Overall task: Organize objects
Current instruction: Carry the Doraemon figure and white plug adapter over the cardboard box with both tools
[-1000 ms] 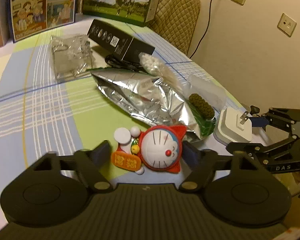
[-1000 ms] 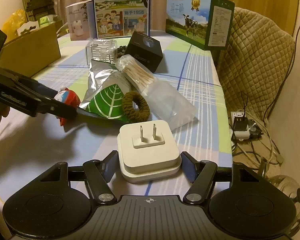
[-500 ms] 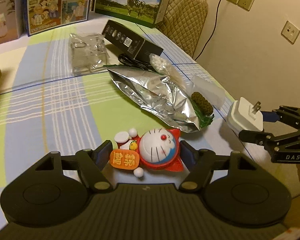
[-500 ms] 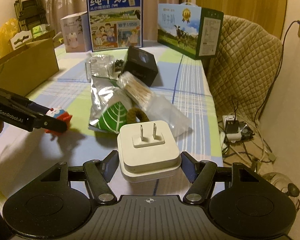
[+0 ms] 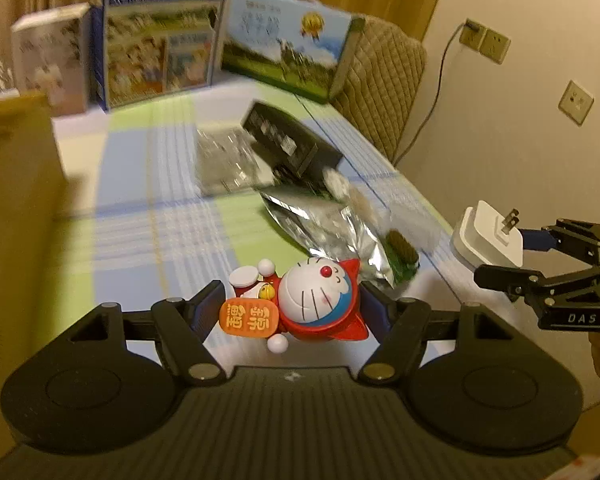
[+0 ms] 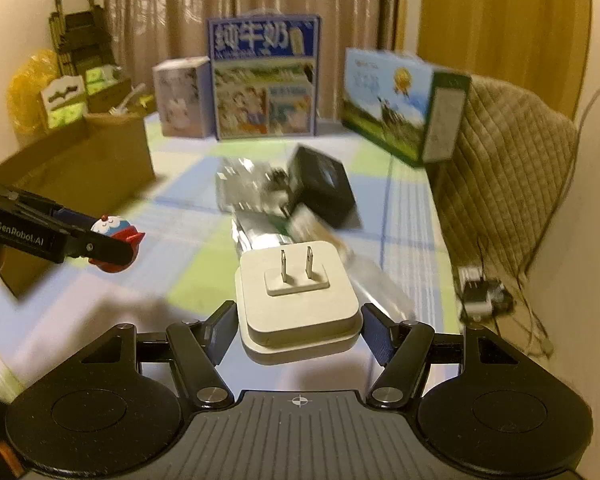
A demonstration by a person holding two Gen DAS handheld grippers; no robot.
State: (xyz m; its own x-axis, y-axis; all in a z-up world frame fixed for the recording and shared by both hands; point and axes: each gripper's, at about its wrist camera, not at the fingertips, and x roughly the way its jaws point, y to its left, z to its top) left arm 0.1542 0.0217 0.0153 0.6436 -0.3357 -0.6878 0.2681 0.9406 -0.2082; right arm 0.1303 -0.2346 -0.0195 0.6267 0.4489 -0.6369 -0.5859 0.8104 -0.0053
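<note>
My left gripper (image 5: pixel 292 312) is shut on a red and white cat figurine (image 5: pixel 304 304) with an orange sign, held in the air above the checked tablecloth (image 5: pixel 148 224). My right gripper (image 6: pixel 298 324) is shut on a white plug adapter (image 6: pixel 296 292), prongs pointing up, also lifted off the table. In the left wrist view the right gripper (image 5: pixel 496 256) with the adapter (image 5: pixel 488 236) hangs at the right. In the right wrist view the left gripper (image 6: pixel 100 240) carries the figurine (image 6: pixel 116 236) at the left.
On the cloth lie a silver foil bag (image 5: pixel 332 228), a dark hair tie (image 5: pixel 400 244), a black box (image 5: pixel 292 144) and a clear plastic pack (image 5: pixel 228 164). A brown cardboard box (image 6: pixel 80 168) stands left. Milk cartons (image 6: pixel 264 80) line the back. A quilted chair (image 6: pixel 508 168) stands right.
Both grippers rose higher off the table with their loads. The figurine was lifted off the cloth, and the views swung up toward the cardboard box and the back cartons.
</note>
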